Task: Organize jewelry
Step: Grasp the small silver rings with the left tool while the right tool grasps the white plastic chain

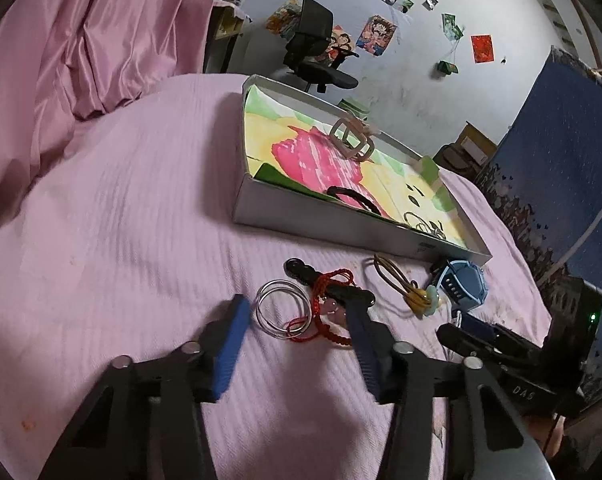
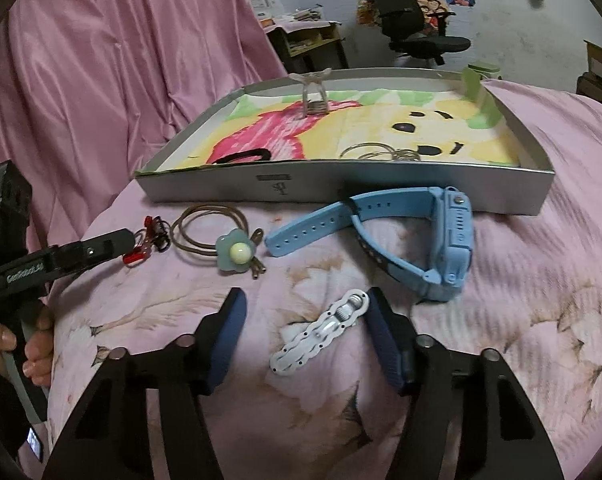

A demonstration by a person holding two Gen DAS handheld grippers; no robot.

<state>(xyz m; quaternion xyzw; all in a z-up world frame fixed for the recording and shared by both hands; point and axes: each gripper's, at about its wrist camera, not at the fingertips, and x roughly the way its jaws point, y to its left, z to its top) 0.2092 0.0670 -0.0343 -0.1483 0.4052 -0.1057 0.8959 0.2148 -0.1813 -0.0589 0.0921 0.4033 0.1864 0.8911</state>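
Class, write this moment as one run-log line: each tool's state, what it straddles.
left tool: open, over silver bangles | right tool: open, around white hair clip | tray: partly filled

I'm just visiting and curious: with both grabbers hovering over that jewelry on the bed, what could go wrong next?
1. The left gripper, open, straddles silver rings tangled with a red cord and a black clip; closing may drag several pieces at once.
2. The right gripper, open, frames a flat white clip on the soft blanket; the fingers might press it in or slip off.
3. The blue watch lies close by and could get bumped.
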